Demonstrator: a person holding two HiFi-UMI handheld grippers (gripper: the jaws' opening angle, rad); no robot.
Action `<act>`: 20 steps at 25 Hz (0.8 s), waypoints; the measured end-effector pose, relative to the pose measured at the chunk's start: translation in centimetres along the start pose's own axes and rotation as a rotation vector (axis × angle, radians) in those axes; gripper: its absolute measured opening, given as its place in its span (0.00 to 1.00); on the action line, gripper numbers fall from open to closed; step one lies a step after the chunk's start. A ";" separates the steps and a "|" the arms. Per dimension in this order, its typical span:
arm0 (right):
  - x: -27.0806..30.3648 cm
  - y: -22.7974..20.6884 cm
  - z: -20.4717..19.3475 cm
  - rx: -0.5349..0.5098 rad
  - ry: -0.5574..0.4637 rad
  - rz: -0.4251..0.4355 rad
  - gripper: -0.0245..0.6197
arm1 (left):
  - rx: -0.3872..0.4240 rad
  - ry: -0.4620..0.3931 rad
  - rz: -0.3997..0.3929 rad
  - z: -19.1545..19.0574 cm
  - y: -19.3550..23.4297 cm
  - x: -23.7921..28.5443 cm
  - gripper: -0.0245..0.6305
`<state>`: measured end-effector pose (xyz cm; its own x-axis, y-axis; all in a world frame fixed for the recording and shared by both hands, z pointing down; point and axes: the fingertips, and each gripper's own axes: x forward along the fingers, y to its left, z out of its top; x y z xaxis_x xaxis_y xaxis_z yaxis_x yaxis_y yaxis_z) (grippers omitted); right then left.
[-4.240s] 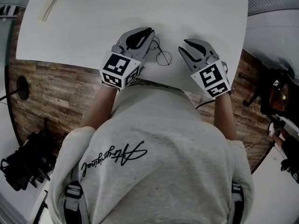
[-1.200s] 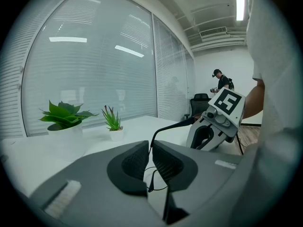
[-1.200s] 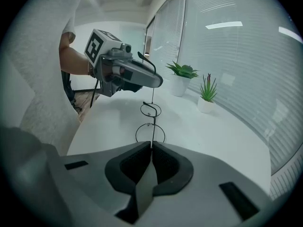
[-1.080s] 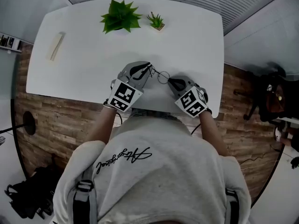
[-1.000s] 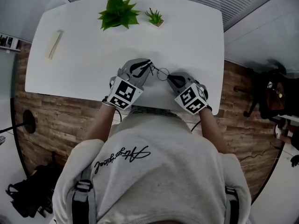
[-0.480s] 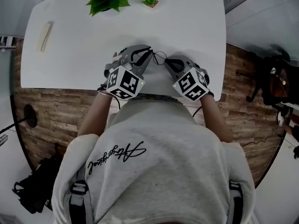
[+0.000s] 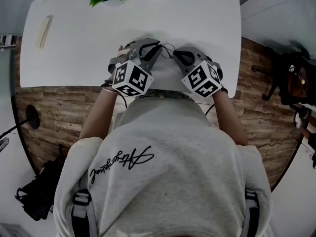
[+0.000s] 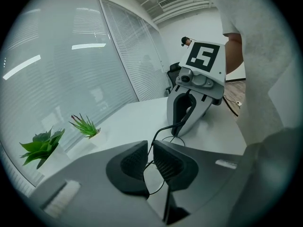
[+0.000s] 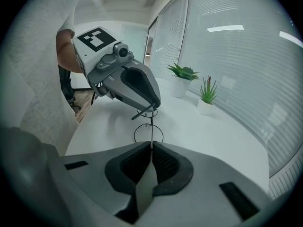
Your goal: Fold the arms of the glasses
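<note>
Head view: wire-rim glasses (image 7: 168, 49) at middle of table's (image 7: 89, 43) near edge, held between both claws. Left claw (image 8: 150, 148) nearly together, pinching thin frame wire beside a lens. Right claw (image 9: 151, 147) pressed together on frame wire just past a round lens. Claw tips close, facing each other.

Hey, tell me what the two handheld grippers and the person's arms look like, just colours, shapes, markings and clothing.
The left gripper and right gripper are both grey moulded shells with dark ribbed pads. Each carries a white cube printed with black square markers. The person wears a light grey short-sleeved top with black script lettering, leaving the forearms bare, and dark straps over it.
</note>
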<state>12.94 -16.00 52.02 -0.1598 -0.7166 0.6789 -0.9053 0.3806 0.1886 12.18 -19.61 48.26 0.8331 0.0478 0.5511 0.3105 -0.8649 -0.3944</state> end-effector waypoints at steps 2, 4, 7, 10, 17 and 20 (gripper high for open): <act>0.0 0.0 0.0 -0.002 -0.001 -0.002 0.06 | 0.008 0.004 -0.006 -0.1 -0.1 0.1 0.09; 0.0 0.1 0.0 -0.004 -0.001 -0.004 0.06 | 0.015 0.008 -0.013 -0.1 -0.2 0.2 0.09; 0.0 0.1 0.0 -0.005 -0.001 -0.004 0.06 | 0.042 0.023 -0.023 -0.4 -0.5 0.5 0.09; 0.0 0.1 0.0 -0.006 -0.002 -0.004 0.06 | 0.081 0.046 -0.034 -0.7 -0.8 0.9 0.09; 0.0 0.1 0.0 -0.006 -0.001 0.008 0.06 | 0.130 0.074 -0.057 -1.1 -1.3 1.5 0.09; 0.1 0.1 0.0 -0.002 0.001 0.011 0.06 | 0.151 0.085 -0.068 -1.3 -1.4 1.7 0.09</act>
<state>12.83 -15.99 52.08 -0.1688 -0.7117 0.6819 -0.9027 0.3895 0.1830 12.53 -18.95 50.72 0.7682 0.0557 0.6377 0.4350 -0.7763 -0.4562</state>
